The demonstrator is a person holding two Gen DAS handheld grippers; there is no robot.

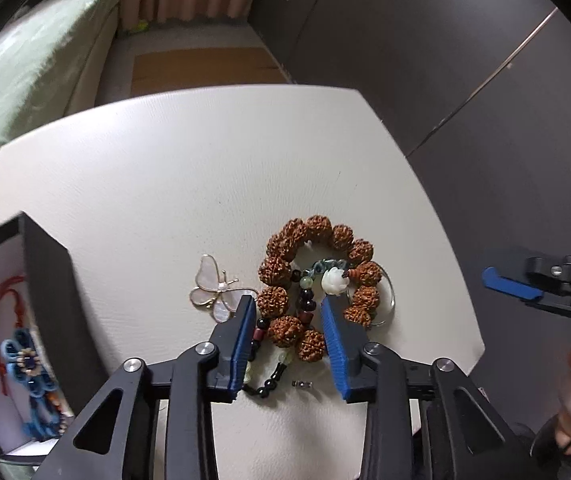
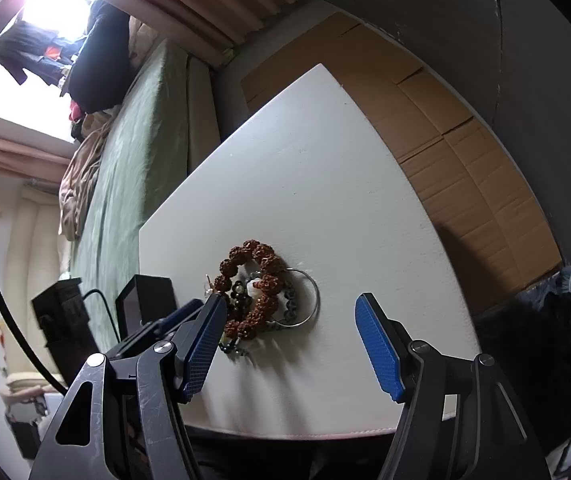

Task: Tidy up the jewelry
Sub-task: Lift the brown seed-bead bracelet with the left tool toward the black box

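A bracelet of rough brown beads (image 1: 319, 228) lies on the white table (image 1: 157, 176), tangled with a strand of dark and pale beads (image 1: 305, 300), a white flower bead (image 1: 333, 281) and a thin silver hoop (image 1: 392, 292). A pearly butterfly brooch (image 1: 218, 291) lies just left of the pile. My left gripper (image 1: 287, 301) hangs over the pile's near side with the bracelet's lower beads between its blue pads; I see no firm pinch. My right gripper (image 2: 291, 300) stands wide open and empty, short of the bracelet (image 2: 257, 292); its blue pad shows in the left wrist view (image 1: 509, 286).
An open black box (image 1: 47, 280) with white lining stands at the table's left edge, holding a red cord and a blue knotted flower ornament (image 1: 25, 364). A tiny metal clasp (image 1: 301, 384) lies loose near the front. A green bed (image 2: 133, 152) and floor cardboard (image 2: 465, 152) flank the table.
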